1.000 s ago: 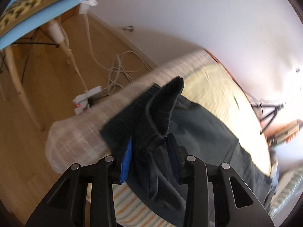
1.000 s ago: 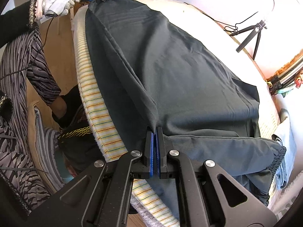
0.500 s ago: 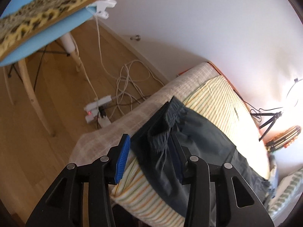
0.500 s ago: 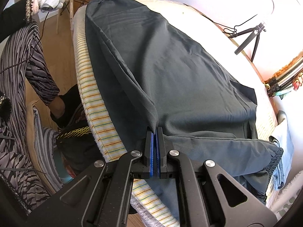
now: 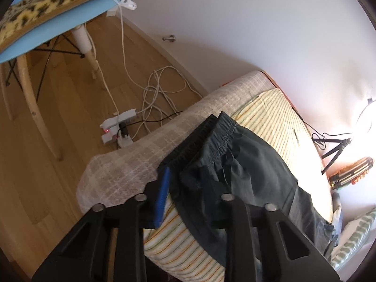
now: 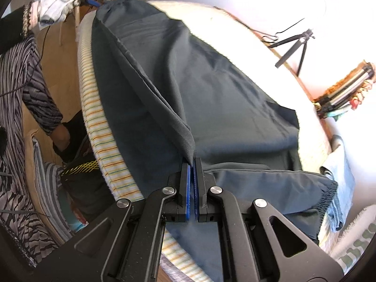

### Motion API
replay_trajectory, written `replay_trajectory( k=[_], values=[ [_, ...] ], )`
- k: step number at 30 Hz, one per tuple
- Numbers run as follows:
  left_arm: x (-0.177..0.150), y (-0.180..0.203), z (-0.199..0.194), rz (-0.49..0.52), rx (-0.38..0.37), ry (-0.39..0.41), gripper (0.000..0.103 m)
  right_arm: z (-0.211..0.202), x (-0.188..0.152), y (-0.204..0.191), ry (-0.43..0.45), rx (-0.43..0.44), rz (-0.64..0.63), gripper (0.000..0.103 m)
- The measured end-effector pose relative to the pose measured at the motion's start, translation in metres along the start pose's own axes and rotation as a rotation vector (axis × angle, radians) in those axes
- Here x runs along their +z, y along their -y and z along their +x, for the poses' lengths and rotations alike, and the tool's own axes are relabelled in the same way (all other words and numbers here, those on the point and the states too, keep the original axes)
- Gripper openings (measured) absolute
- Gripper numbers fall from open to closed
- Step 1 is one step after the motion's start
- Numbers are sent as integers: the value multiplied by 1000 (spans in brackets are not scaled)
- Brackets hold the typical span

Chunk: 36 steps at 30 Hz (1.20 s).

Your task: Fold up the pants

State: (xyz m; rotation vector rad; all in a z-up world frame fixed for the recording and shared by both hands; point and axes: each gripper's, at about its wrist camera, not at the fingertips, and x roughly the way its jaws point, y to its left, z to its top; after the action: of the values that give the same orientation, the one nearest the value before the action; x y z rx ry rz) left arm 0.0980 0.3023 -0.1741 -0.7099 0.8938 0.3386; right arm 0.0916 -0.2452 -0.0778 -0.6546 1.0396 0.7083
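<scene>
Dark grey pants [image 6: 211,89] lie spread along a striped bed [image 6: 98,127]. Their elastic waistband [image 5: 211,129] rests at the bed's corner in the left wrist view. My left gripper [image 5: 188,188] is open, with the waistband corner lying loose between its fingers. It also shows far off in the right wrist view [image 6: 90,0], held by a gloved hand. My right gripper [image 6: 192,183] is shut on a pinched fold of the pants near the bed's front edge. An elastic leg cuff [image 6: 329,195] hangs at the right.
A blue chair [image 5: 47,25] with a leopard cushion stands on the wooden floor beside a power strip [image 5: 117,129] and loose cables. A tripod [image 6: 296,44] stands beyond the bed. A light blue cloth [image 6: 340,178] lies at the bed's right end. The person's striped sleeve [image 6: 21,75] is at the left.
My left gripper opened, let go of the waistband and moved back; the waistband dropped flat onto the bed corner. My right gripper stayed shut on the fold and lifted it slightly.
</scene>
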Motion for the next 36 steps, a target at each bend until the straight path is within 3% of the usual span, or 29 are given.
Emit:
replay_trajectory(
  k=[5, 9, 16, 18, 20, 21, 23, 27, 32, 36],
  values=[
    [0, -3, 0, 6, 103, 12, 21, 3, -1, -12, -20, 42, -25, 3],
    [1, 7, -15, 48, 128, 40, 21, 16, -4, -31, -46, 69, -43, 3],
    [-4, 67, -45, 180, 15, 72, 25, 7, -9, -8, 6, 131, 145, 6],
    [-11, 92, -51, 227, -48, 67, 36, -1, -13, -2, 34, 138, 195, 18],
    [-19, 118, -54, 284, -94, 59, 41, -14, -19, 4, 78, 116, 247, 39],
    [-24, 131, -55, 313, -120, 53, 44, -19, -21, 6, 97, 107, 271, 43],
    [-35, 159, -56, 365, -176, 30, 49, -31, -30, 14, 139, 100, 344, 49],
    [-61, 214, -51, 445, -297, -28, 52, -49, -57, 35, 188, 59, 502, 50],
    [-104, 282, -37, 524, -427, -129, 52, -67, -93, 66, 248, -13, 730, 71],
    [-147, 336, -26, 618, -481, -205, 52, -74, -129, 94, 242, -98, 914, 72]
  ],
)
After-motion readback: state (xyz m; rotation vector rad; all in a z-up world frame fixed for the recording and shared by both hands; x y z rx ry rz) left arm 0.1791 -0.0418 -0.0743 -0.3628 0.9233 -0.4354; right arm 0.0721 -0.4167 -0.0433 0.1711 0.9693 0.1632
